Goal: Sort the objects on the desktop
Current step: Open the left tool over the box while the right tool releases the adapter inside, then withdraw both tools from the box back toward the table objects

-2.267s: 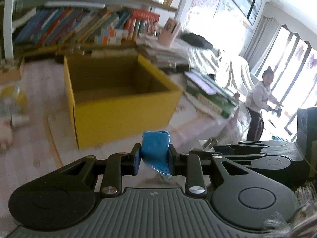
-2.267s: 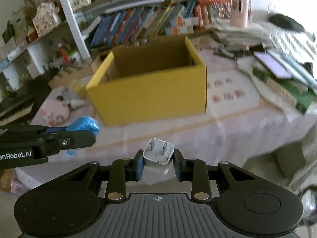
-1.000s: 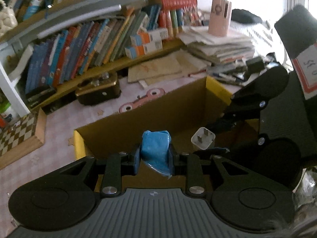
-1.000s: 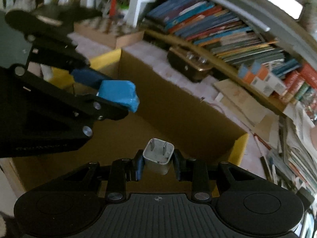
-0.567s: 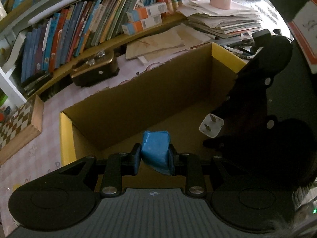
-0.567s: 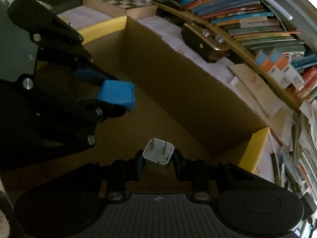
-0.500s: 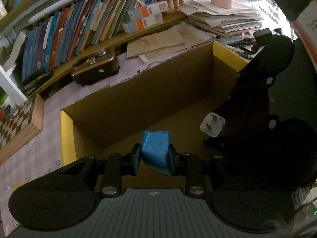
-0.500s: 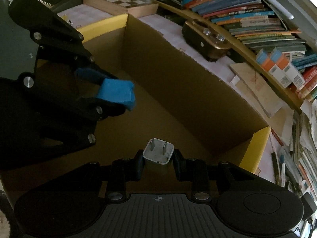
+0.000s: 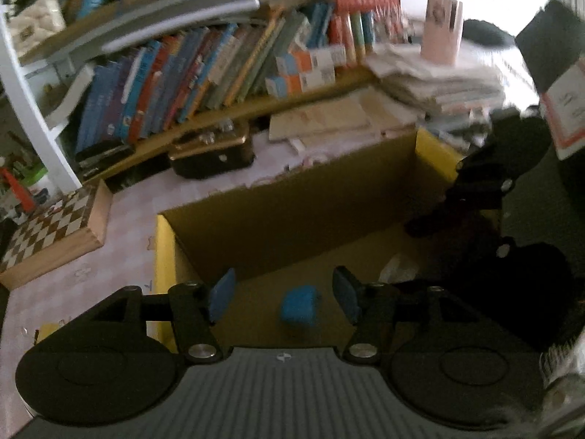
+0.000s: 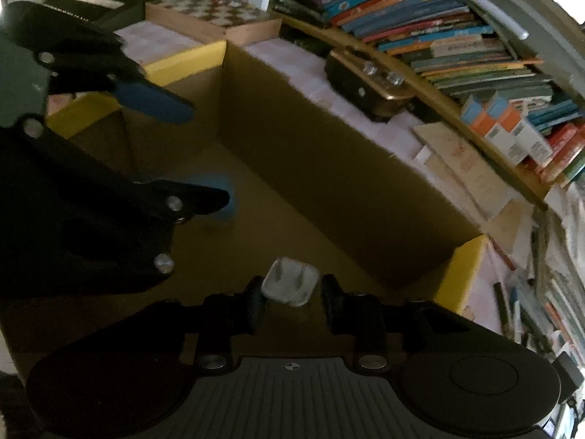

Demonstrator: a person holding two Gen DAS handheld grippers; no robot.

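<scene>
Both grippers hang over the open yellow cardboard box (image 9: 161, 256). My left gripper (image 9: 283, 294) has its jaws opening, and the pads are well apart. The blue block (image 9: 298, 305) is blurred below and between them, free of both pads, over the brown box floor. My right gripper (image 10: 292, 303) also has its jaws opening. The white plug (image 10: 290, 281) sits tilted between its fingers with a gap on the right side, prongs pointing away from the camera. In the left wrist view the plug (image 9: 396, 269) is a pale blur under the dark right gripper.
A pink tablecloth surrounds the box. Behind it are a wooden chessboard case (image 9: 55, 226), a dark case with gold trim (image 9: 212, 152), a shelf of upright books (image 9: 190, 73), stacked papers (image 9: 431, 80) and a pink holder (image 9: 440, 42). More books and pens lie at the right (image 10: 519, 292).
Both grippers have opened over the box. The blue block has left the left pads and dropped lower. The plug has come loose and tipped between the right fingers.
</scene>
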